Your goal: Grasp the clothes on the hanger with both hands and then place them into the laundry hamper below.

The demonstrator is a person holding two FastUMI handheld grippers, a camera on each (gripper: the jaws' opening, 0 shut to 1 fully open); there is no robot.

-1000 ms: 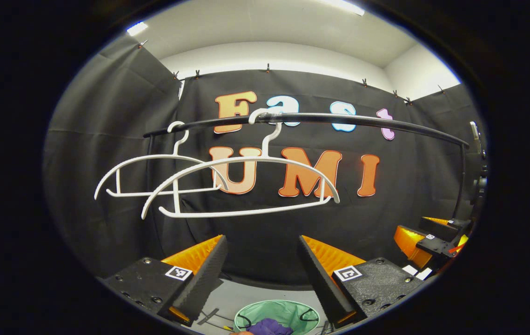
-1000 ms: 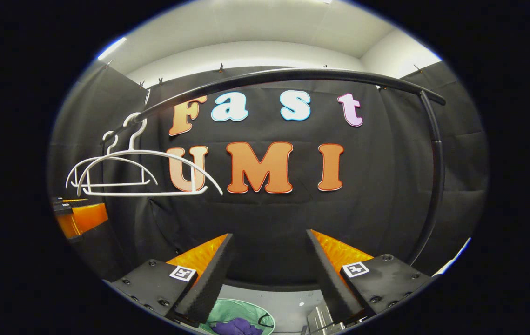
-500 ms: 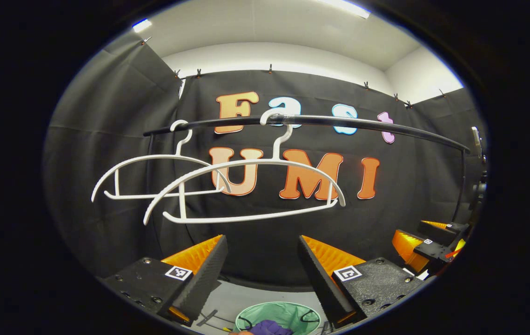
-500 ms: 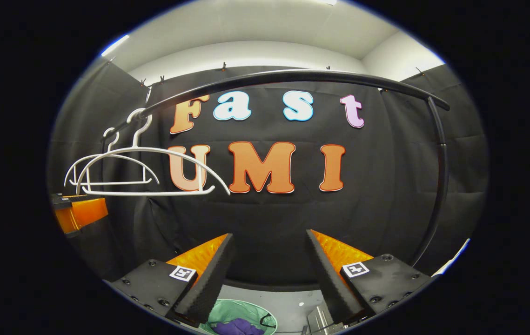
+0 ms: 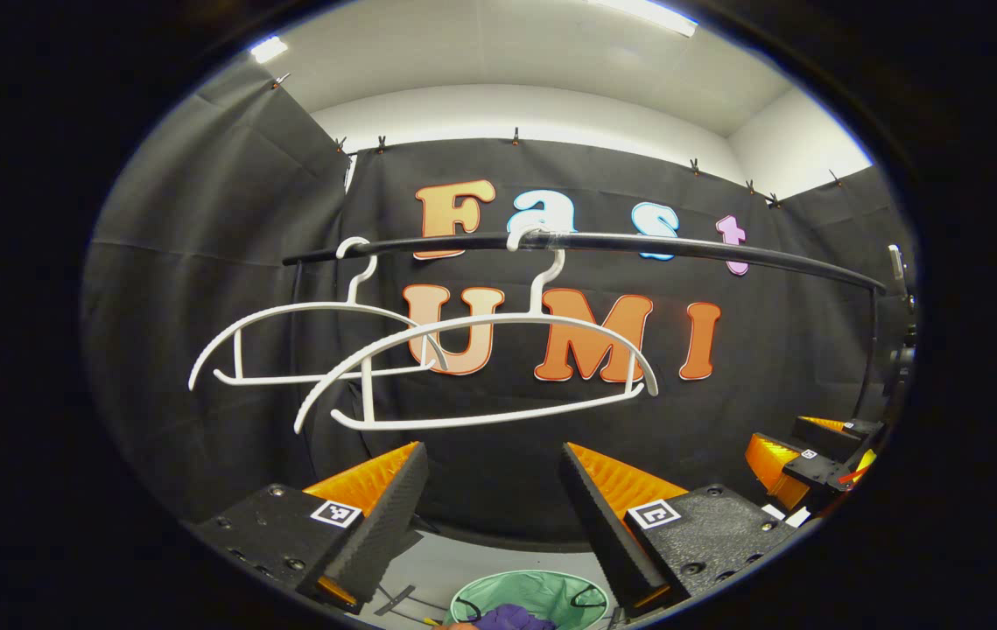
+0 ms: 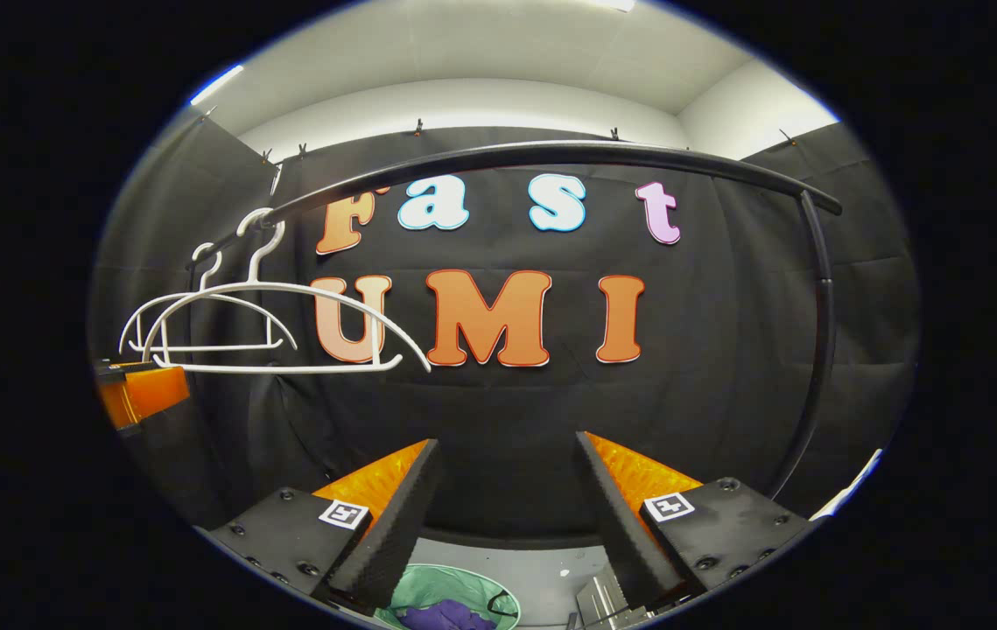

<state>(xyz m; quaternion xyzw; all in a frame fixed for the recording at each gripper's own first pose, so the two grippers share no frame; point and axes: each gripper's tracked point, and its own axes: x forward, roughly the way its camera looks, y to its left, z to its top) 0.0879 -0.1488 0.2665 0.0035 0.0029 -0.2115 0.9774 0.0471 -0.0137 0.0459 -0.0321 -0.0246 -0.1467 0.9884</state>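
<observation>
- The black rail (image 5: 691,249) is the landmark: it runs across the booth in front of the wall, and in the right gripper view it arches overhead (image 6: 551,153) and bends down into a post on the right.
- Two white hangers hang from the rail by their hooks, both bare; the nearer hanger (image 5: 480,367) sits towards the rail's middle, the farther hanger (image 5: 305,341) just beside it towards the rail's left end.
- In the right gripper view the same two hangers (image 6: 279,328) hang close together at the rail's left end.
- The left gripper (image 5: 494,490) is held below the rail with its fingers spread wide apart and nothing between them.
- The right gripper (image 6: 507,490) is likewise below the rail, fingers wide apart and empty; it also appears at the far right of the left gripper view (image 5: 813,459).
- The green laundry hamper (image 5: 533,595) stands on the floor well below the rail, with purple clothes (image 5: 511,617) lying inside it.
- The right gripper view shows the hamper (image 6: 454,595) and the purple clothes (image 6: 445,614) too, down between its fingers.
</observation>
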